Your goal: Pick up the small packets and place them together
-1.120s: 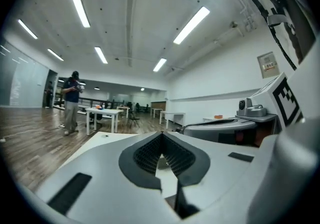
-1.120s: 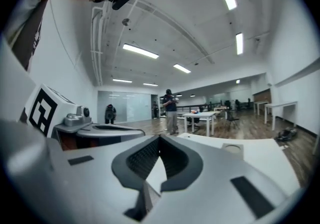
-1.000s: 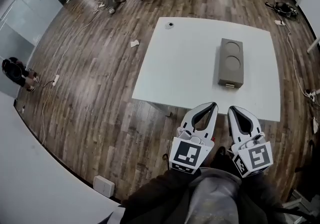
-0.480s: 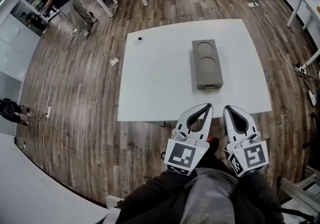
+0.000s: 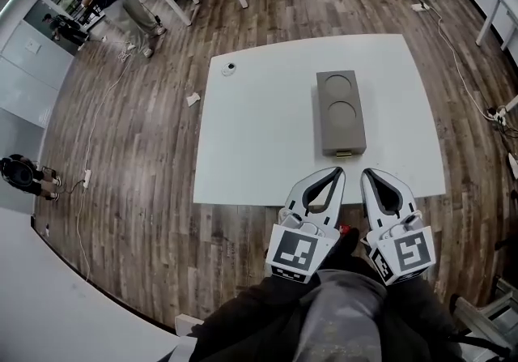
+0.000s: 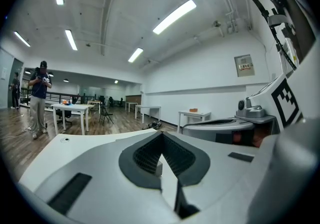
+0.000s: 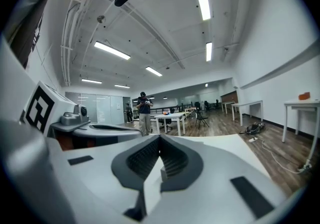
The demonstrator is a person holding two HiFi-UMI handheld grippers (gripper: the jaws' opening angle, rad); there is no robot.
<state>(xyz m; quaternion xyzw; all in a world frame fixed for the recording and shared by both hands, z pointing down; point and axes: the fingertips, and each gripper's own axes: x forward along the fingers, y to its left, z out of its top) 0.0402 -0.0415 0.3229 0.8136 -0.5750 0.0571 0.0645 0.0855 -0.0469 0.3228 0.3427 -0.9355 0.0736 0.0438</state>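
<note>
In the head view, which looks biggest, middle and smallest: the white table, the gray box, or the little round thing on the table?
Biggest: white table.
Middle: gray box.
Smallest: little round thing, near the table's far corner.

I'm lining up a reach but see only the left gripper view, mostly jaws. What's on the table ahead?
Observer: A grey box with two round recesses on top lies on the white table, right of centre in the head view.
Operator: Any packets out there?
Observer: None show on the table in the head view.
Operator: And my other hand?
Observer: The right gripper is shut with nothing between its jaws, side by side with the left gripper.
</note>
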